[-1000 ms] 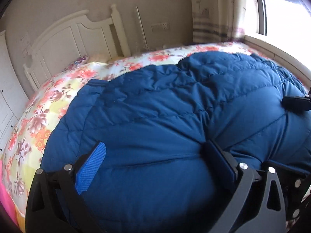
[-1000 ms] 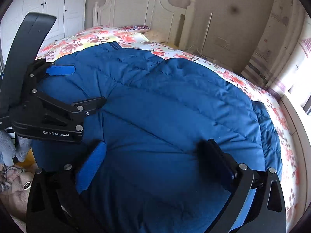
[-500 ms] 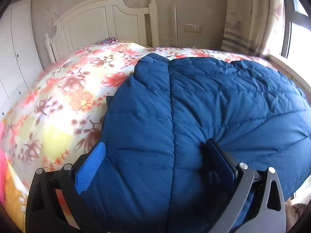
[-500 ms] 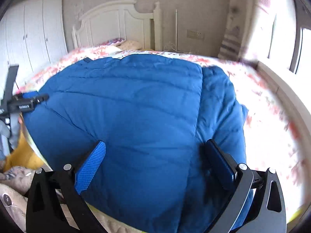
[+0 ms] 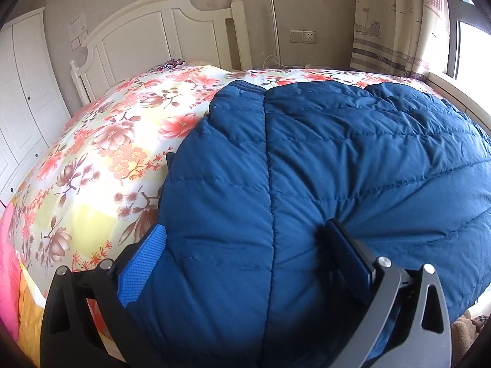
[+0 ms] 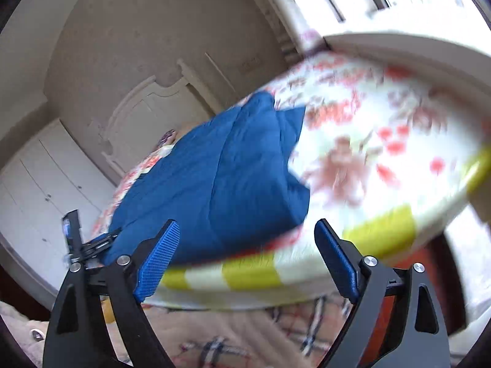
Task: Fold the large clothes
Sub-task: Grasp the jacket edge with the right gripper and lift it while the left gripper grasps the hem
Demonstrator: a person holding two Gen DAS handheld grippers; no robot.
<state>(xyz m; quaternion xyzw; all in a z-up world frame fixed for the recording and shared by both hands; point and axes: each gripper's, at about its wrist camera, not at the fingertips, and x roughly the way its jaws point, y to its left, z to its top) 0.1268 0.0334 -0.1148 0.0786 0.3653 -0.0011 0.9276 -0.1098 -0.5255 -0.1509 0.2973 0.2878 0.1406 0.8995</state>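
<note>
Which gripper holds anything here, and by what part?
Left gripper clamps a thick fold of the blue down jacket at its near edge; right gripper is open and holds nothing.

Two matching black handheld grippers with blue finger pads

The left gripper (image 5: 245, 257) and right gripper (image 6: 245, 254) each have black angular frames with triangular cut-outs, round silver screws at the joints, and two long fingers faced with ribbed bright-blue pads (image 6: 158, 256); the left's right-hand finger shows only its dark edge.
</note>
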